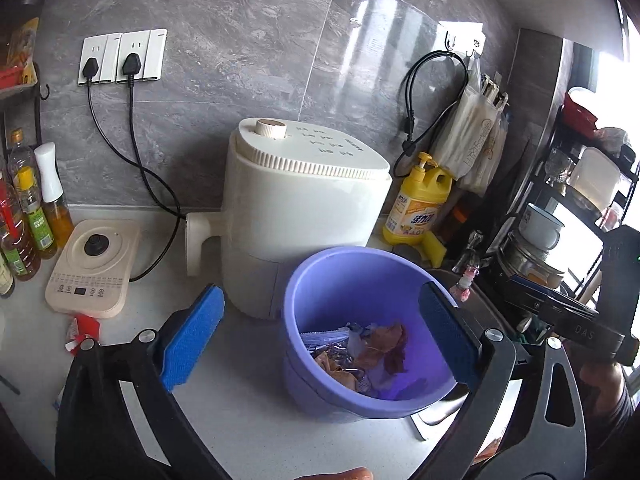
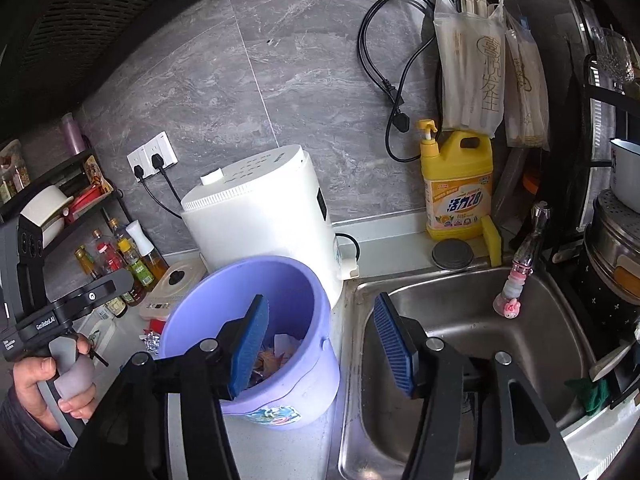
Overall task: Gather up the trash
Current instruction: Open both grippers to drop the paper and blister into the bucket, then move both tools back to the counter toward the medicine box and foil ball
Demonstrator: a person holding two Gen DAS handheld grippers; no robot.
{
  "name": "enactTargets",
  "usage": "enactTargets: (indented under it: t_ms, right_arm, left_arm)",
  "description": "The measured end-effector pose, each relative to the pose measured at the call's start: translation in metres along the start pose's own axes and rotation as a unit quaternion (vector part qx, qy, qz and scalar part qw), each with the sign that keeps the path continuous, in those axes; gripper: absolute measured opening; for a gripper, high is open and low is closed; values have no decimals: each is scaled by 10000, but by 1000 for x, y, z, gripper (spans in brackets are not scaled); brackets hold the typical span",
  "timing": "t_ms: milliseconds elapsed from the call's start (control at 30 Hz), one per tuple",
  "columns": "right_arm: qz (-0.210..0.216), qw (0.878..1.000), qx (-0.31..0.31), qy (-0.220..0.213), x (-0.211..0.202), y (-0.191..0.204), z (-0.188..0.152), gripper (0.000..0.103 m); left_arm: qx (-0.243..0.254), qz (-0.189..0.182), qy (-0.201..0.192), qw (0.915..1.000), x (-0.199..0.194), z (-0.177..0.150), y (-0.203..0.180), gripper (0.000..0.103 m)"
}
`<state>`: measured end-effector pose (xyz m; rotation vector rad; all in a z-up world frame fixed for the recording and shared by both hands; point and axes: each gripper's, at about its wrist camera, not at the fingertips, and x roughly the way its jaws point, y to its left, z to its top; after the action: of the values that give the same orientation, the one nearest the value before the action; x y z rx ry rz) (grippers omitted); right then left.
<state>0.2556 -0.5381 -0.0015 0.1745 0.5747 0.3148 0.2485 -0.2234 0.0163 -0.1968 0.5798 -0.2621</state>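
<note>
Trash [image 1: 360,354] – crumpled paper, foil and wrappers – lies at the bottom of a purple bin [image 1: 316,280] on the grey counter [image 1: 248,392], just in front of the cream air fryer [image 1: 296,204] and beside the steel sink [image 2: 460,320].

Left wrist view, left to right: oil bottles [image 1: 28,220] at 9 o'clock; beige induction plate [image 1: 94,264] next to them; a red-and-white wrapper [image 1: 82,330] on the counter below it at 8 o'clock. Left gripper [image 1: 320,336] fingers spread wide, holding nothing; left pad [image 1: 192,336] over bare counter, right pad [image 1: 448,336] over the bin's right rim. Yellow detergent bottle [image 1: 418,204] at 2 o'clock against the wall.

Right wrist view, left to right: a hand [image 2: 48,380] on the other tool's handle at 8 o'clock. A scrap of foil [image 2: 152,340] on the counter touching the bin's left side. Right gripper [image 2: 320,344] open wide and empty; left pad [image 2: 250,348] over the bin mouth, right pad [image 2: 394,348] over the sink. Tap [image 2: 524,256] at 3 o'clock
</note>
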Motion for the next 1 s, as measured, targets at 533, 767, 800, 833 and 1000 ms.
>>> enactTargets:
  t_ms: [533, 767, 800, 833, 1000]
  right_arm:
    - [781, 9943, -640, 344, 47, 118, -9, 82]
    - [1059, 9883, -930, 582, 69, 168, -20, 85]
    - [1101, 9871, -982, 626, 72, 175, -22, 85]
    - [1147, 9857, -1037, 662, 75, 181, -24, 85]
    - [1366, 9787, -1291, 821, 91, 212, -33, 85]
  left_arm:
    - [-656, 1025, 36, 9926, -72, -34, 114, 97]
    - [-956, 1409, 161, 9853, -89, -57, 156, 97]
    - [-1019, 1459, 188, 9839, -91, -61, 162, 97]
    - [-1079, 1500, 207, 9826, -92, -64, 167, 97]
    - [-1409, 1661, 380, 9753, -97, -83, 192, 97]
